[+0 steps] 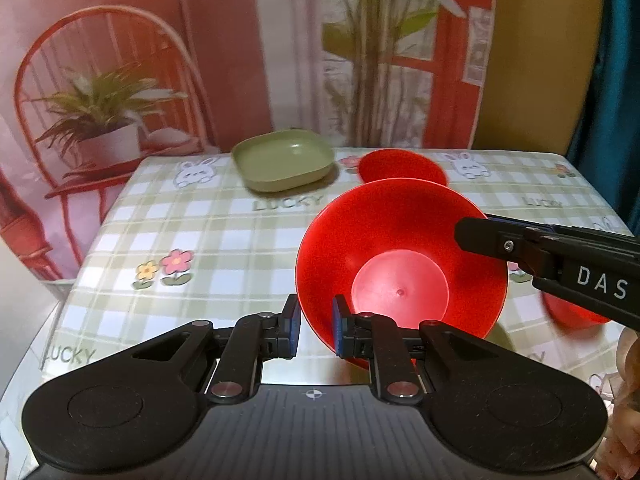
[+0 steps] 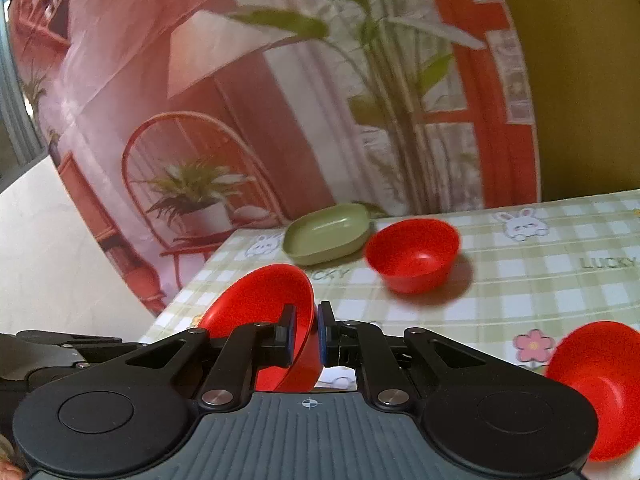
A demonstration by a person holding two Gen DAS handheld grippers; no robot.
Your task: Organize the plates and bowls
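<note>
Left wrist view, counter [image 1: 192, 224]: fills the middle of the frame under a green checked cloth, carrying all the dishes.
Green plate [image 1: 283, 159]: squarish, shallow, upper centre, resting flat near the far edge.
Held red bowl [image 1: 400, 264]: centre right, tilted toward the camera and lifted off the cloth; looks like thin, light, stiff plastic, glossy enough to slip, so the rim wall is the sensible place to pinch.
Far red bowl [image 2: 414, 254]: right wrist view, centre, upright just beside the green plate.
Near red bowl [image 2: 596, 384]: lower right of that view, apart from the others.
Left hand-held gripper [image 1: 316, 324]: jaws straddle the held bowl's near rim; whether they press it, I cannot tell.
Right hand-held gripper [image 2: 306, 334]: pinching the opposite rim.
</note>
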